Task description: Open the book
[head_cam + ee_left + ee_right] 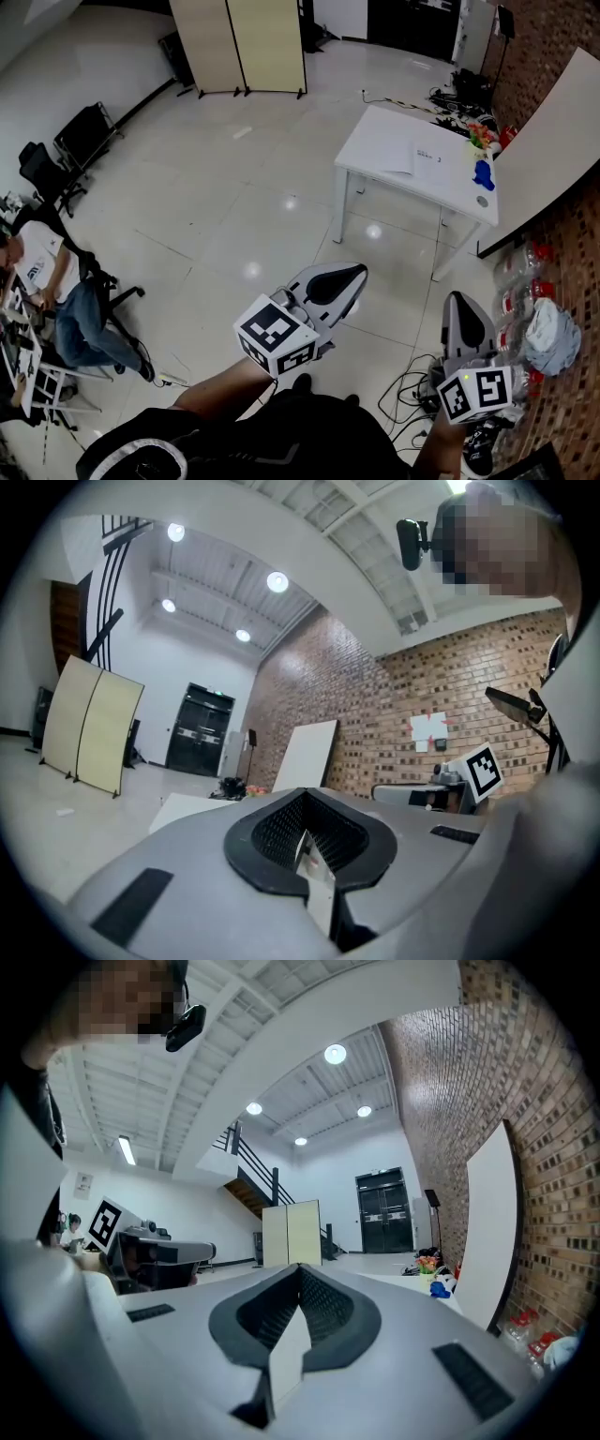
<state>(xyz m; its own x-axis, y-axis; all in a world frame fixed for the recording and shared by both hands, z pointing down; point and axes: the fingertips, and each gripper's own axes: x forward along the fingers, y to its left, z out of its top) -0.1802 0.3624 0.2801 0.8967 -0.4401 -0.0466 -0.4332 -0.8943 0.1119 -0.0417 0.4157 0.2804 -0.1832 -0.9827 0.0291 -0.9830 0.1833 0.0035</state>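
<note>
A flat white book or sheet (pixel 427 159) lies on a white table (pixel 384 141) across the room; I cannot tell whether it is open. A blue object (pixel 484 174) and colourful items (pixel 480 137) sit near it. My left gripper (pixel 349 274) is held up over the floor, well short of the table, jaws shut with nothing in them. My right gripper (pixel 458 302) is beside it, also shut and empty. In the left gripper view the left gripper (pixel 305 803) points toward the table (pixel 183 810). In the right gripper view the right gripper (pixel 300 1274) aims past the table's edge (pixel 412 1281).
A folding screen (pixel 239 47) stands at the back. A person sits at a desk on the left (pixel 75 314), with office chairs (pixel 56 150) behind. A white board (pixel 553 141) leans on the brick wall. Cables (pixel 403 394), bottles and a bag (pixel 548 337) lie by the wall.
</note>
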